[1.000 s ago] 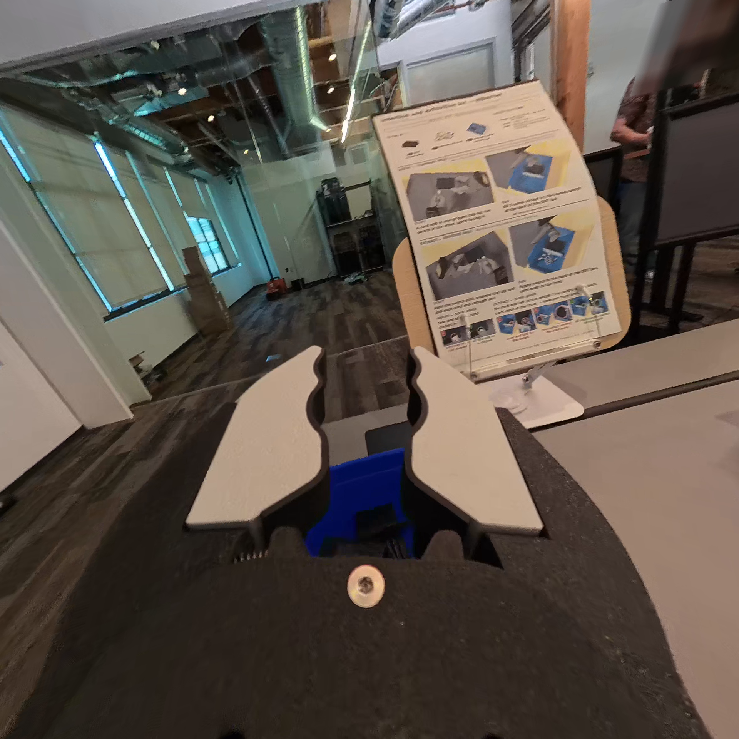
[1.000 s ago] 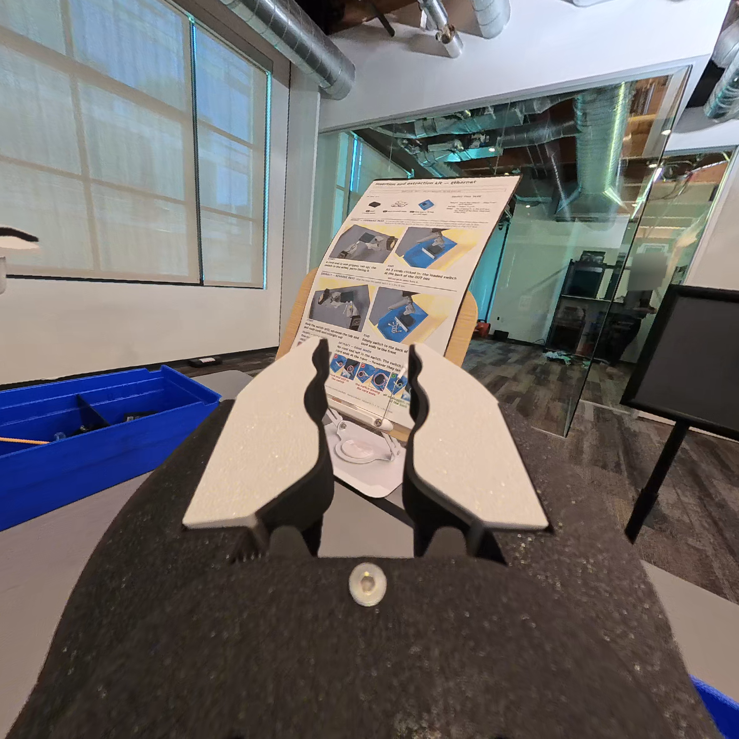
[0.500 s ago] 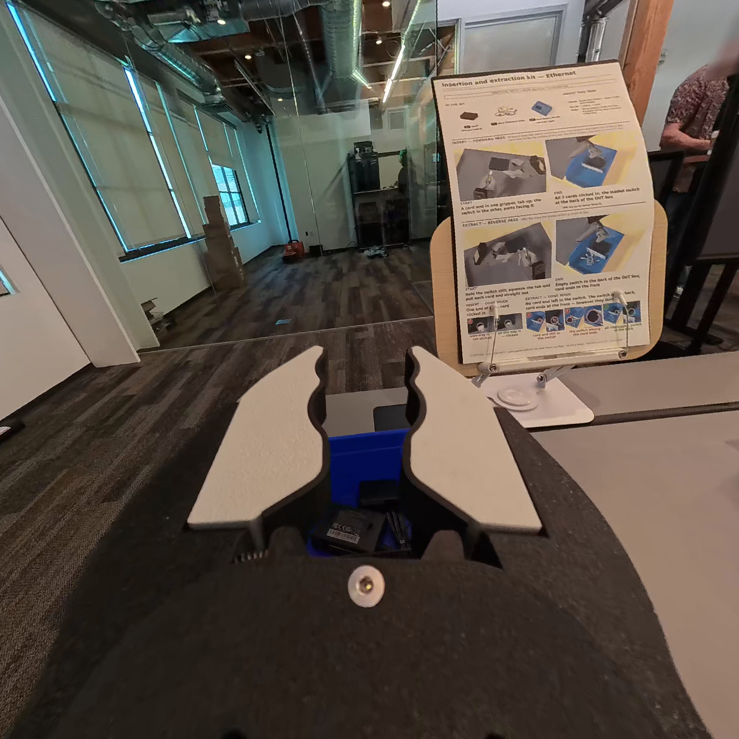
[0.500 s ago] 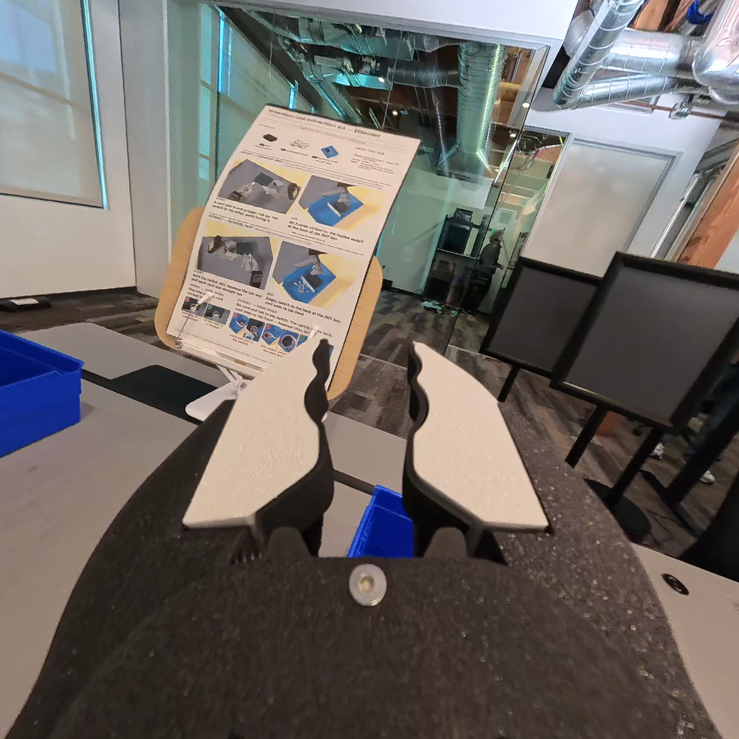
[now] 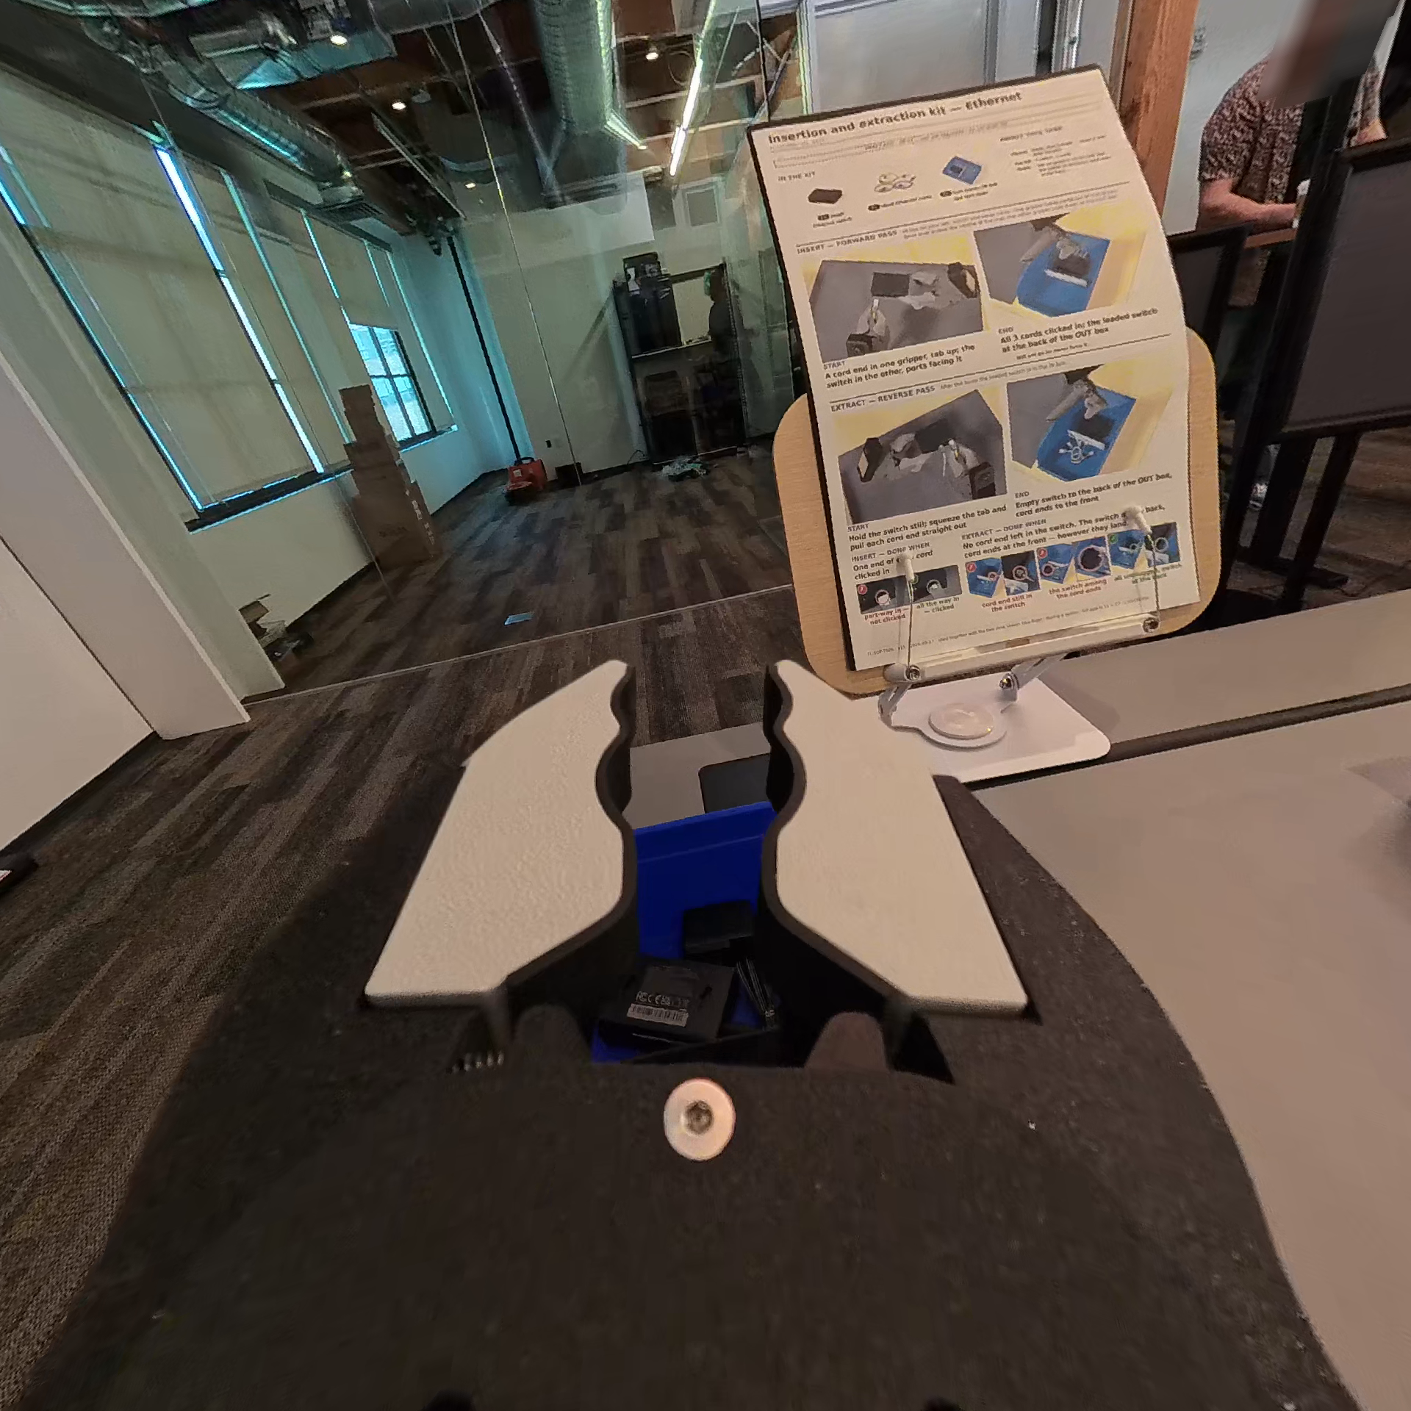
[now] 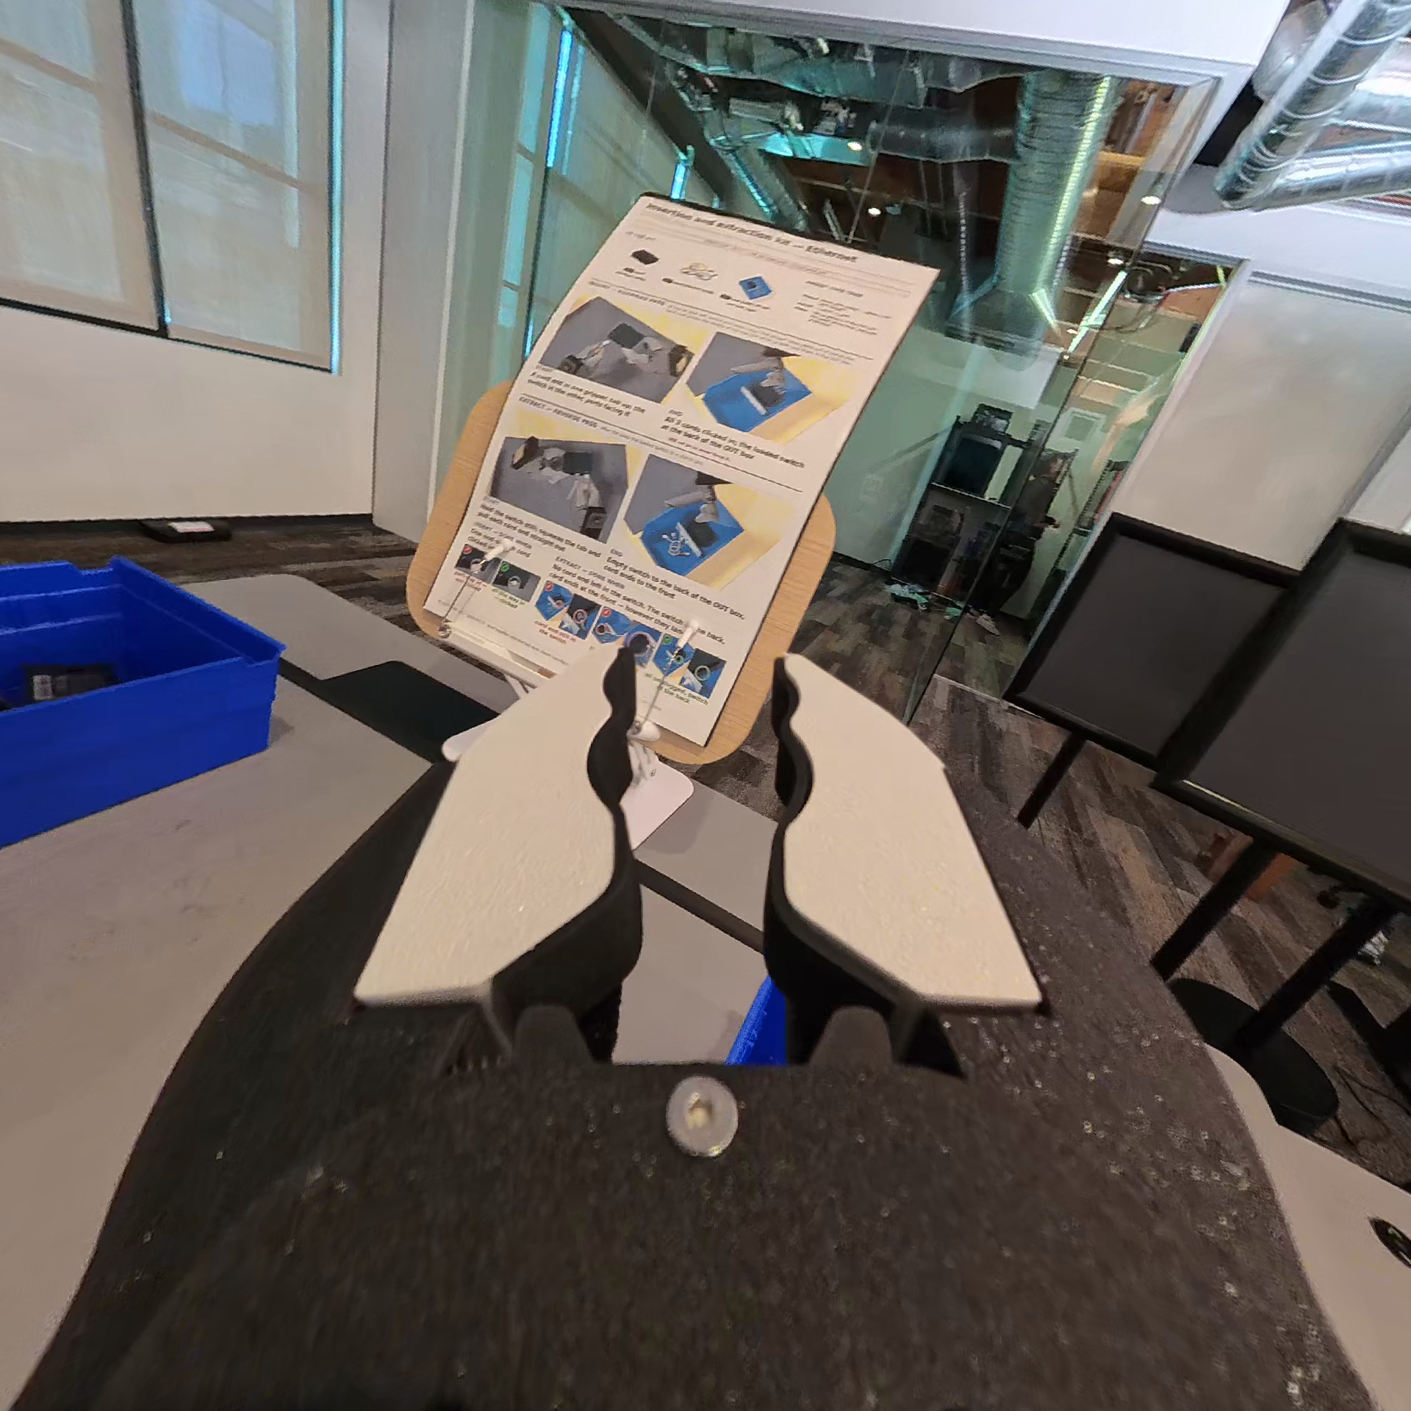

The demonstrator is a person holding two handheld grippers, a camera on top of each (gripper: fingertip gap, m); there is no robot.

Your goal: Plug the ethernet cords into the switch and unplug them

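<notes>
- Blue bin point(image 5: 691, 855) sits on the grey counter point(image 5: 1191, 878) right beneath our left claw point(image 5: 699, 679); a black switch point(image 5: 664, 1004) lies inside it, seen through the gap between the fingers.
- Left claw: fingers narrowly parted, nothing between them. Right claw point(image 6: 699, 672): same, parted and empty, held high over the counter and facing the instruction sheet point(image 6: 687, 458) on its wooden stand.
- From the right view, the same bin point(image 6: 137, 687) lies well off to the left; another blue edge point(image 6: 756, 1023) shows just below the right claw. We see no ethernet cords in either view.
- Step in hand, as we judge it: reaching for the switch. We should tip the left claw down into the bin, widen it to take in the switch body, and grip it by its sides with the ports left clear.
- Against a second ago: both claws have narrowed a little; the left view has swung so the switch now shows; the right view has turned away from the bin.
</notes>
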